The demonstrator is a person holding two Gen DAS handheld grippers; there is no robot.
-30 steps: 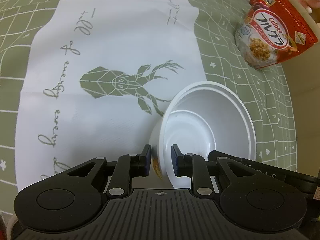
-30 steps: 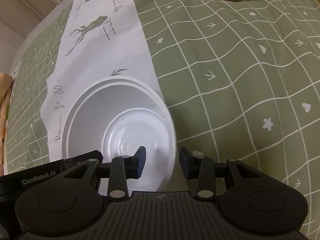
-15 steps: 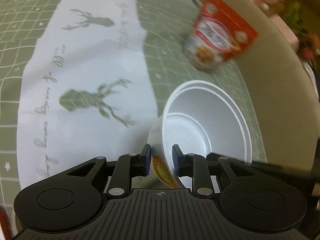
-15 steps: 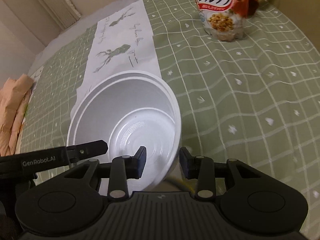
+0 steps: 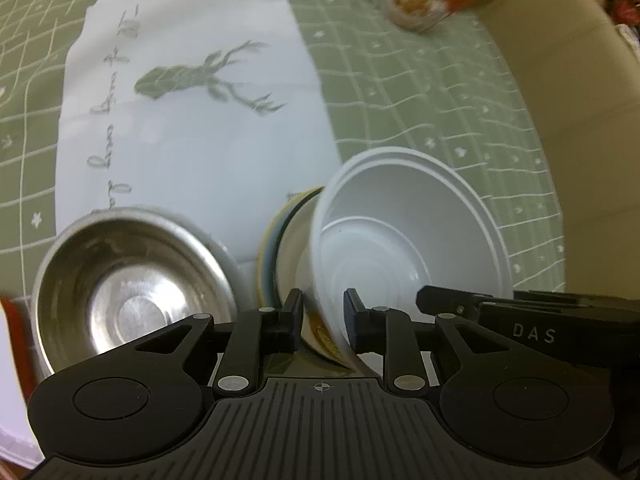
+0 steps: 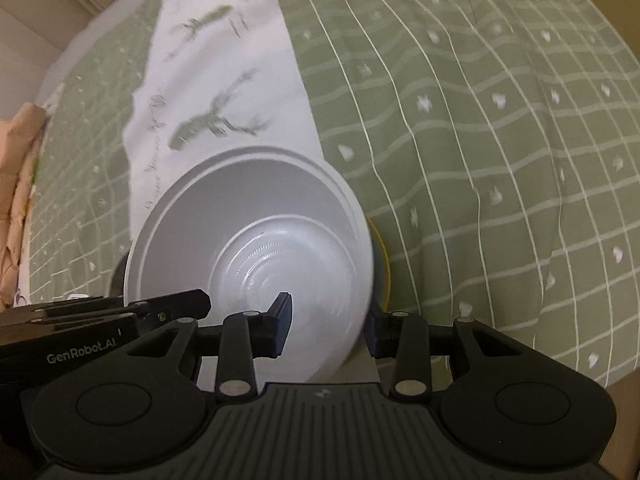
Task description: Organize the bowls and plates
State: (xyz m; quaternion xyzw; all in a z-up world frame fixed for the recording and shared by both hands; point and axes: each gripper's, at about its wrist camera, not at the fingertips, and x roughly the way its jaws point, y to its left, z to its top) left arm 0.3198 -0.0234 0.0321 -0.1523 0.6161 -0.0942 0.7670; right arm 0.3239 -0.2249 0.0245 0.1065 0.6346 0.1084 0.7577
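Two grippers carry a white bowl (image 5: 408,240) over stacked dishes

Left gripper (image 5: 323,314) and right gripper (image 6: 327,320) each pinch the rim between narrow fingers; beneath sits a yellow-edged plate (image 5: 276,248), with a steel bowl (image 5: 128,280) leftward on the desk (image 6: 480,120).

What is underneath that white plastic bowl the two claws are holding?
Beneath the white plastic bowl sits a cream bowl with yellow and dark rim bands, printed with an orange design. Its inside and whatever it rests on are covered by the white bowl and the left claw.
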